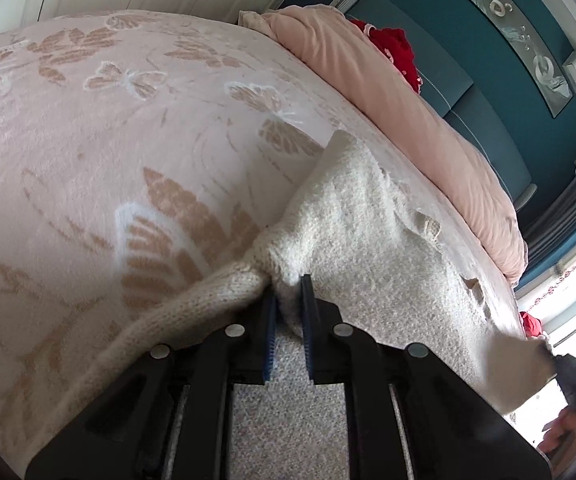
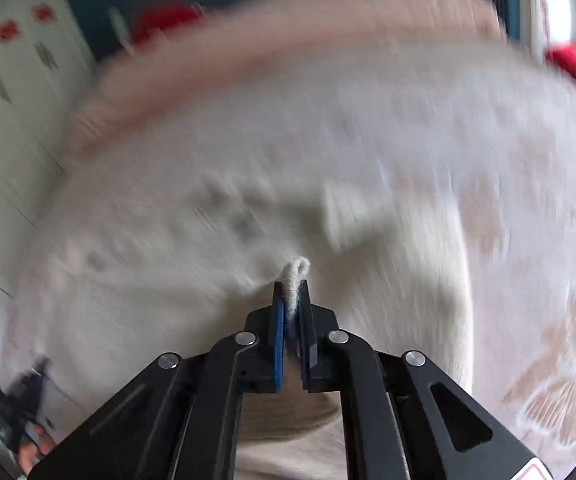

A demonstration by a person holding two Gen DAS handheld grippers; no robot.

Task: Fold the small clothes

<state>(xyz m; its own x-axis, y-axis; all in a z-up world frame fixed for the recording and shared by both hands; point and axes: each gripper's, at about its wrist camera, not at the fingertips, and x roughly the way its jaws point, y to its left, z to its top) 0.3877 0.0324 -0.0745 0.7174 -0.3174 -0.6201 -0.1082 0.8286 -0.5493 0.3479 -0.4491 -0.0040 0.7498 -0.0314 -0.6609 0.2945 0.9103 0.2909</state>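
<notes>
Holding a cream knit garment over the bed: left gripper clenched on its edge, right gripper clenched on a yarn loop. Still spread wide, no finished fold visible. Most folding apparently left.

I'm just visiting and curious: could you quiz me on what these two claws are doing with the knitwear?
1. True or false: the left claw is shut on the cream knitted garment.
2. What does the right claw pinch? A) a red cloth B) a cream yarn loop C) nothing
3. What covers the bed under the garment?

Key: 1 true; 2 B; 3 a pink blanket with a butterfly pattern.
</notes>
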